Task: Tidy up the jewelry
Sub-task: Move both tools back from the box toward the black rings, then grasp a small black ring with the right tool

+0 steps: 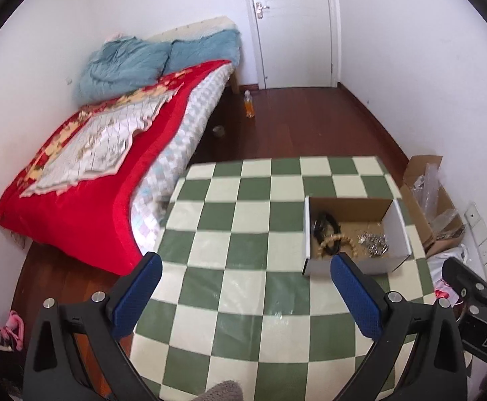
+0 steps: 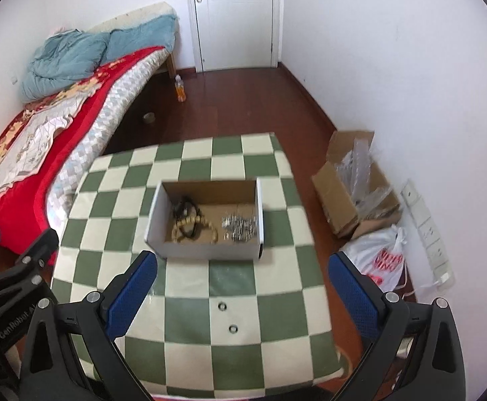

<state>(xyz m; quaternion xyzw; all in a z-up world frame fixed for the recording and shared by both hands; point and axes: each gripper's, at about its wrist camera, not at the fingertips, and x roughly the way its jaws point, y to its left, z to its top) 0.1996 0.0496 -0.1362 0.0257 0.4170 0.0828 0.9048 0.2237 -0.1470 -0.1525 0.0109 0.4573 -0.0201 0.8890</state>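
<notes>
An open cardboard box [image 2: 206, 252] [image 1: 400, 230] stands on the green-and-cream checked table [image 2: 190, 317] [image 1: 243, 234]. Inside lie a beige bead bracelet [image 2: 206, 225] [image 1: 338, 239], a black cord piece [image 2: 185, 210] [image 1: 323, 224] and a pile of silver chain jewelry [image 2: 240, 229] [image 1: 374, 242]. Two small silver rings [image 2: 222, 306] [image 2: 232, 328] lie on the table in front of the box in the right wrist view. My left gripper [image 1: 247, 267] is open and empty, left of the box. My right gripper [image 2: 243, 260] is open and empty, just before the box.
A bed with a red blanket [image 1: 76, 207] [image 2: 16, 180] stands left of the table. An open carton with plastic wrap [image 2: 354, 183] [image 1: 434, 200] and a white plastic bag [image 2: 377, 257] sit on the floor at right. A bottle [image 2: 180, 88] stands by the door.
</notes>
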